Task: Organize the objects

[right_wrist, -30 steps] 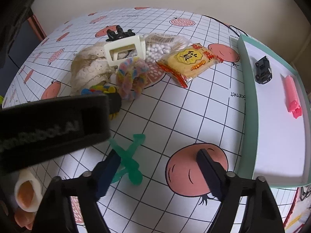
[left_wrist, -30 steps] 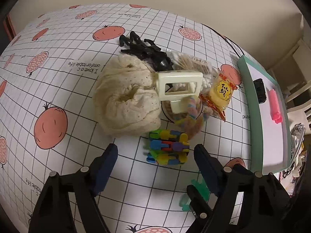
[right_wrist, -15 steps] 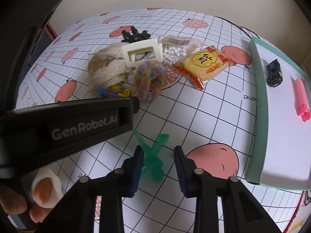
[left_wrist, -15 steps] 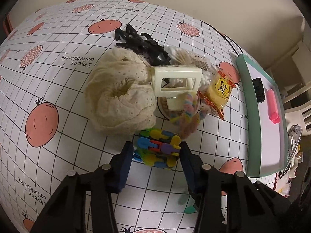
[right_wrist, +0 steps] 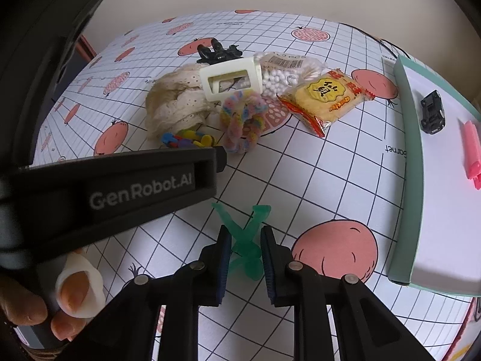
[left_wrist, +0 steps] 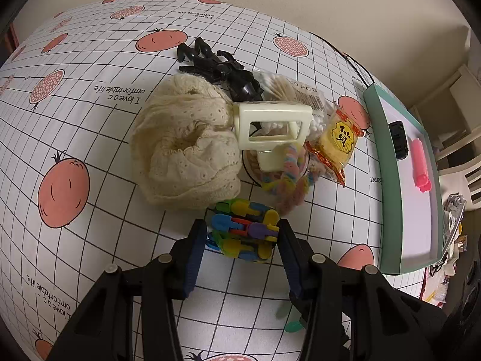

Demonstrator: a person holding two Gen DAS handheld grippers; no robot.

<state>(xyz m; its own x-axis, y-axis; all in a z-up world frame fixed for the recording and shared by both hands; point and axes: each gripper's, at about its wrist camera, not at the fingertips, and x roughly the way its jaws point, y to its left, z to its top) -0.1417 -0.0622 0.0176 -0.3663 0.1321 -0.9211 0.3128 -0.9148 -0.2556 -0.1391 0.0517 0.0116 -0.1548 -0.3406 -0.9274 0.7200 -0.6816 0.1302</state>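
My right gripper (right_wrist: pixel 246 248) has its pads closed in on the translucent green plastic clip (right_wrist: pixel 245 237), which lies on the grid-patterned tablecloth (right_wrist: pixel 315 186); whether they pinch it firmly I cannot tell. My left gripper (left_wrist: pixel 243 234) brackets the multicoloured bundle of plastic clips (left_wrist: pixel 244 230), pads at its sides. Both pickups are at the grasping step, I judge. Next comes lifting and carrying toward the green-rimmed white tray (right_wrist: pixel 404 162), beyond, where a black toy car (right_wrist: pixel 433 116) and pink clip (right_wrist: pixel 471 150) lie.
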